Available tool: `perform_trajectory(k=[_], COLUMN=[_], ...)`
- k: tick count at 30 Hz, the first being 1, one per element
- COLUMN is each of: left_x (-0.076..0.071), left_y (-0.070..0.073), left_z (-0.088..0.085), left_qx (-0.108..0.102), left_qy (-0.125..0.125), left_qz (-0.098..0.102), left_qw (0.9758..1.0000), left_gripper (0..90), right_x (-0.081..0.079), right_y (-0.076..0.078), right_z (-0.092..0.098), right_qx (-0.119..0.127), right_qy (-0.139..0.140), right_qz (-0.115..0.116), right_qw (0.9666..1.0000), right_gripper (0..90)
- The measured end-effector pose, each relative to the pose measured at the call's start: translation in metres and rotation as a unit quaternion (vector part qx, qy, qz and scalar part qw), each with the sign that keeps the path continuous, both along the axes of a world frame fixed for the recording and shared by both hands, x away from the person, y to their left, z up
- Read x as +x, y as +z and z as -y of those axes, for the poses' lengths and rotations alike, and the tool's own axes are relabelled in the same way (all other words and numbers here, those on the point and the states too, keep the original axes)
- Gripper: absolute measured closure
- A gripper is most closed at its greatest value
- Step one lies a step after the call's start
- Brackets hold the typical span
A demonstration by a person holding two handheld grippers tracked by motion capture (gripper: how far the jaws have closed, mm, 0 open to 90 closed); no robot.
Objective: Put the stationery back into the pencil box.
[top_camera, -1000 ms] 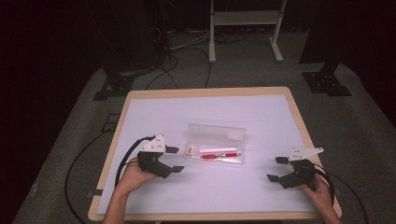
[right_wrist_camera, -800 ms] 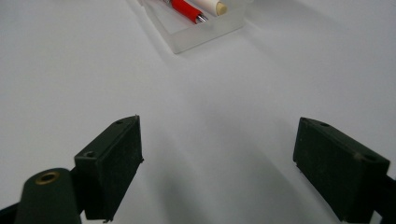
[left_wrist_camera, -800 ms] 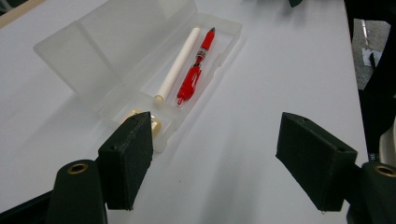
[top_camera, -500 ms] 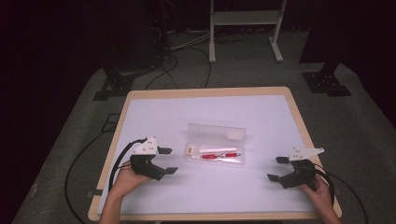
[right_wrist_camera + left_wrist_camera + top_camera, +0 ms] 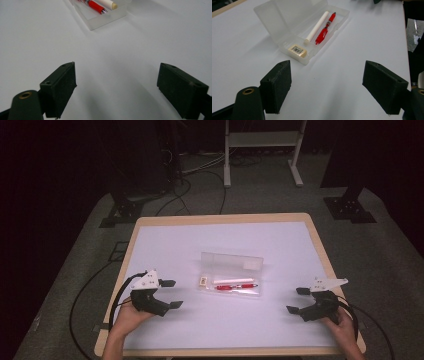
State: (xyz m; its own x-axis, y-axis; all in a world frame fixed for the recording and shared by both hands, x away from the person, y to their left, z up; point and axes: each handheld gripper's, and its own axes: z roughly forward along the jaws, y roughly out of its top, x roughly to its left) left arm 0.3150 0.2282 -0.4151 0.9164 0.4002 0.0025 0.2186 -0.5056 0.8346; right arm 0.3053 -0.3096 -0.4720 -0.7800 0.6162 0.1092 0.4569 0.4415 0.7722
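Observation:
A clear plastic pencil case (image 5: 231, 272) (image 5: 287, 27) lies open in the middle of the white table, lid tipped back. Inside lie a red pen (image 5: 235, 287) (image 5: 325, 28) (image 5: 96, 6), a white stick (image 5: 234, 280) (image 5: 316, 26) (image 5: 108, 3) and a small eraser (image 5: 202, 281) (image 5: 297, 50). My left gripper (image 5: 171, 294) (image 5: 327, 87) is open at the table's front left, a short way from the case's eraser end, with nothing between its jaws. My right gripper (image 5: 297, 300) (image 5: 116, 90) is open at the front right, apart from the case, jaws over bare table.
The table (image 5: 165, 245) has a light wooden rim (image 5: 225, 218). Black cables (image 5: 87, 290) trail from the left gripper off the table's left side. Beyond the table stand a white metal frame (image 5: 262, 140) and dark stand bases (image 5: 350, 207) on grey floor.
My left gripper has drawn back to the left, away from the case, toward the table's front left. The right gripper has stayed in place.

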Motion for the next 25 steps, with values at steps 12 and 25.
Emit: perform_trajectory(k=[12, 25], left_x=[-0.007, -0.014], left_y=[-0.005, -0.006], left_z=[-0.009, -0.014], left_qx=[-0.013, -0.022], left_qy=[0.019, 0.031], left_qz=[0.002, 0.015], left_qw=[0.9997, 0.9992], left_gripper=[20.2, 19.2], right_x=[0.000, 0.000], right_y=[0.000, 0.000], right_z=[0.001, 0.001], right_qx=[0.002, 0.004], right_qy=[-0.001, -0.002], right_qz=[0.002, 0.004], right_qw=[1.0000, 1.0000], right_gripper=[14.7, 14.7])
